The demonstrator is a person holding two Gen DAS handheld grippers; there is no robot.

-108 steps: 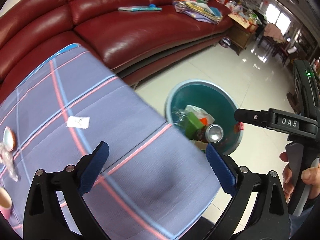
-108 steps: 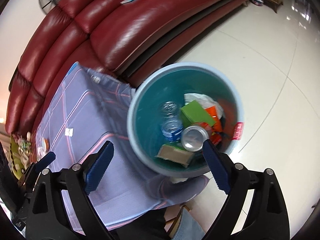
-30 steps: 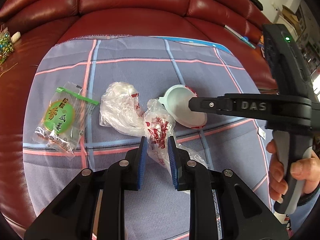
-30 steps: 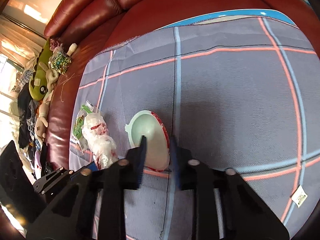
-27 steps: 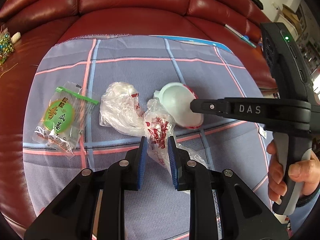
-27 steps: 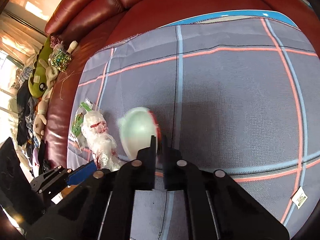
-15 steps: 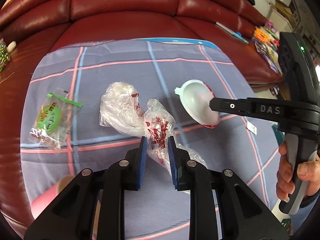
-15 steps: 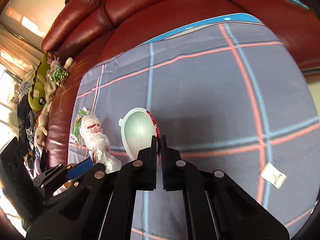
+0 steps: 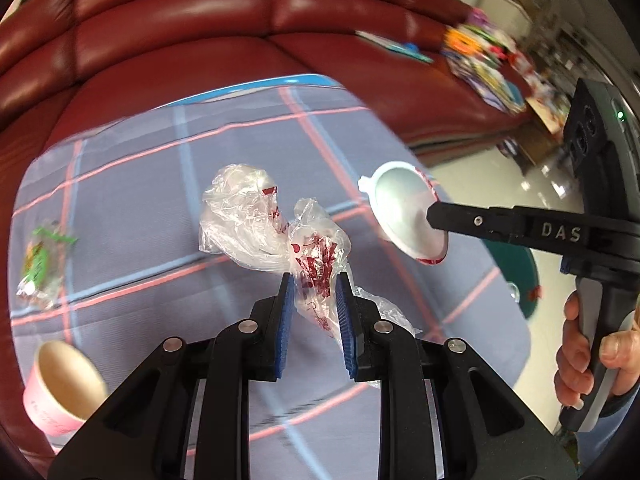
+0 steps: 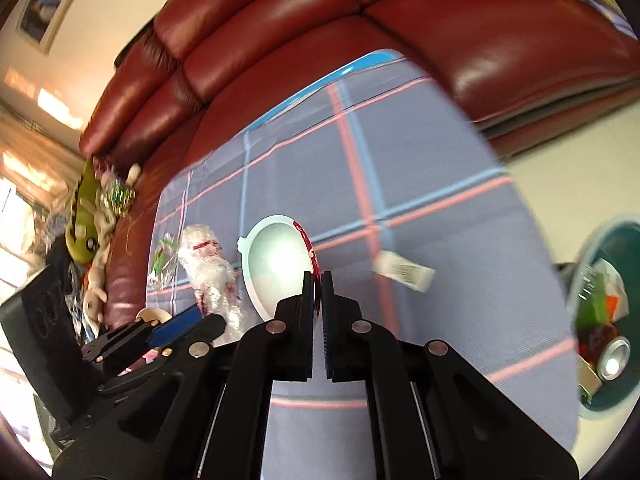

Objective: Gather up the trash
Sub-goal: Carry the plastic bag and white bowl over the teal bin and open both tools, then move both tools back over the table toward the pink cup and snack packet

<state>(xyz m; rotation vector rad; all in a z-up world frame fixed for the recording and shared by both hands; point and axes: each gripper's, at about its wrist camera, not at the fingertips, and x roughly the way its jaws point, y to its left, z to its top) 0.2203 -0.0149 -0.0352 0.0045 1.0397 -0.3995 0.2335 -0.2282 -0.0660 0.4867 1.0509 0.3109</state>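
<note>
A crumpled plastic bag [image 9: 276, 228] with red print is pinched between the blue pads of the left gripper [image 9: 314, 312] and is held clear of the checked cloth [image 9: 160, 184]. A thin lid [image 10: 280, 264] with a red rim is clamped edge-on by the right gripper [image 10: 318, 300] – its 2 jaws are pressed almost together on the rim. A green bin [image 10: 612, 320] holding a can and other rubbish is seen at the right, on the floor beside the cloth. A pink paper cup [image 9: 60, 388] and a green wrapper [image 9: 40, 264] are left lying on the cloth – both well apart from the bag.
</note>
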